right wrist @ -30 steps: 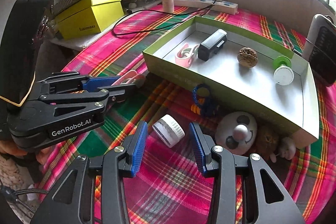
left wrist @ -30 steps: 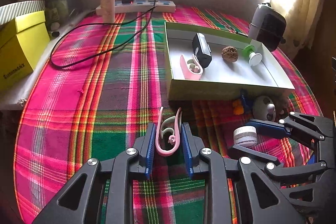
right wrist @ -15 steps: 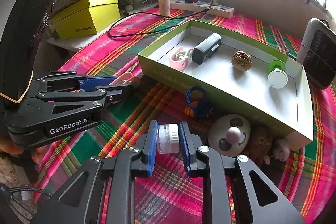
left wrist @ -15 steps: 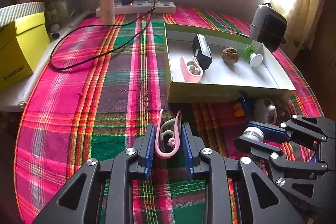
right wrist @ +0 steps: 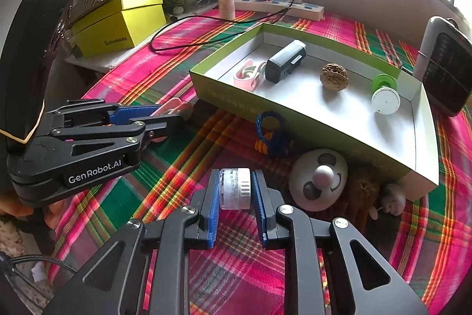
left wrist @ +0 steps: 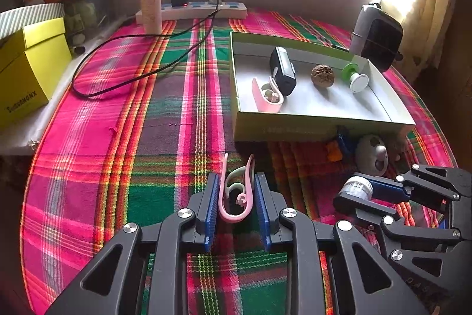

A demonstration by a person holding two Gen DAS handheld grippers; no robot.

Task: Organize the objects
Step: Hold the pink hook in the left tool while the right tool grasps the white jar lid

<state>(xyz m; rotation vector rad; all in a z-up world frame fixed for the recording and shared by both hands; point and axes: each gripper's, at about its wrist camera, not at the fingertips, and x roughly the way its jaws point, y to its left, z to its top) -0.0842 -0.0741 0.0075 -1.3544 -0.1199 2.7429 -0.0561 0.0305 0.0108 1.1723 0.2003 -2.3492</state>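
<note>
Beside the shallow green cardboard tray [right wrist: 424, 167], the right gripper [right wrist: 236, 191] clamps a small white-capped clear jar [right wrist: 236, 189], while only the left wrist view shows the left gripper [left wrist: 236, 197] pinching a pink U-shaped plastic clip [left wrist: 236, 194].

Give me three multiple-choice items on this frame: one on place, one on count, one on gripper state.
1. Where is the walnut?
A. inside the green tray
B. on the cloth
C. on the yellow box

2. How many things lie in the tray?
A. two
B. four
C. six

3. What does the right gripper hold?
A. nothing
B. a blue ring
C. a small white-capped jar

Answers:
1 A: it sits on the tray floor between the black device and the green-and-white piece.
2 B: those three plus a pink clip.
3 C: both pads press the jar's ends.
</note>
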